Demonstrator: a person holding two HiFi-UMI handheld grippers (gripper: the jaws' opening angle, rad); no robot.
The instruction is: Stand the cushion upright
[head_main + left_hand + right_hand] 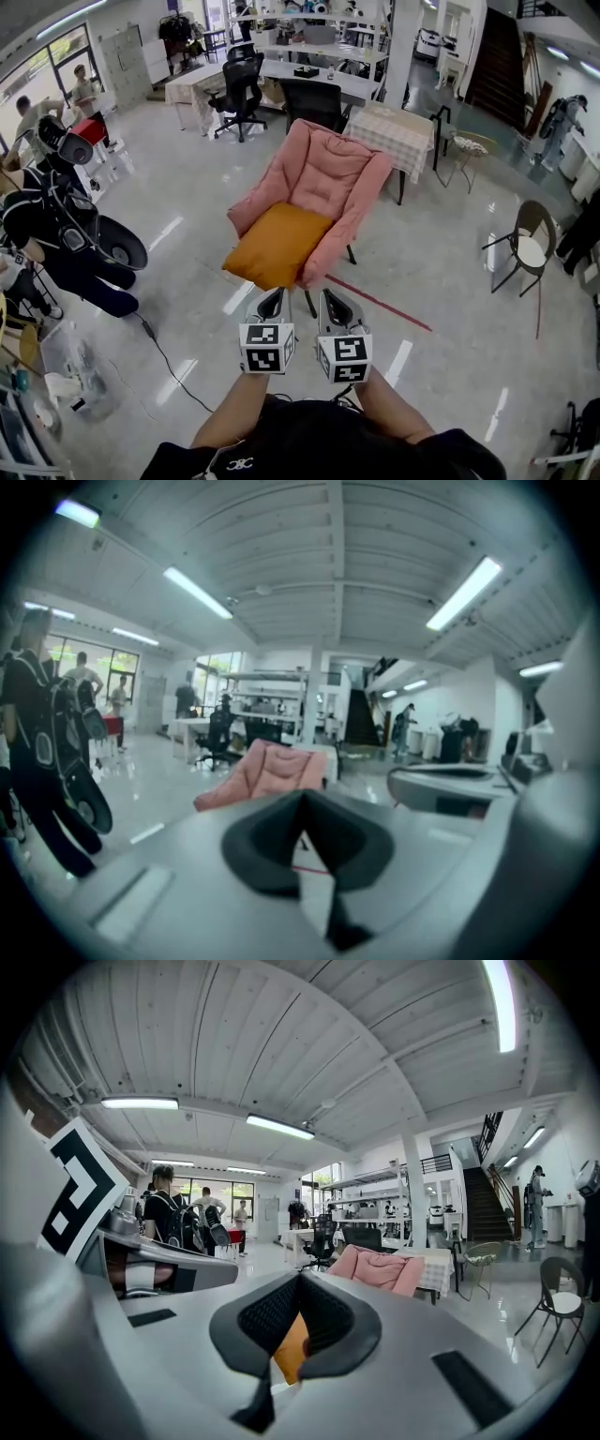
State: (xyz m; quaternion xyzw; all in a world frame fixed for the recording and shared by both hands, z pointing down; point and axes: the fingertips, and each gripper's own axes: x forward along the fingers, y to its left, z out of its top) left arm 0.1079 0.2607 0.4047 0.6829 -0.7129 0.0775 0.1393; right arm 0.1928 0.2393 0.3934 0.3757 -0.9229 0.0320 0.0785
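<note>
An orange cushion (277, 244) lies flat on the seat of a pink padded chair (323, 173), its front corner hanging over the seat edge. My left gripper (274, 295) and right gripper (330, 298) hover side by side just in front of the chair, short of the cushion and not touching it. Both are shut with nothing between their jaws. In the left gripper view the chair (272, 771) rises beyond the closed left gripper (302, 799). The right gripper view shows a strip of the cushion (292, 1349) behind the closed right gripper (300, 1283), with the chair (380, 1267) further back.
A person with a black backpack (56, 234) stands at the left. Behind the pink chair are office chairs (239, 89) and a table with a checked cloth (398, 131). A small chair (530, 239) stands at the right. A red line (380, 302) and a cable (164, 361) cross the floor.
</note>
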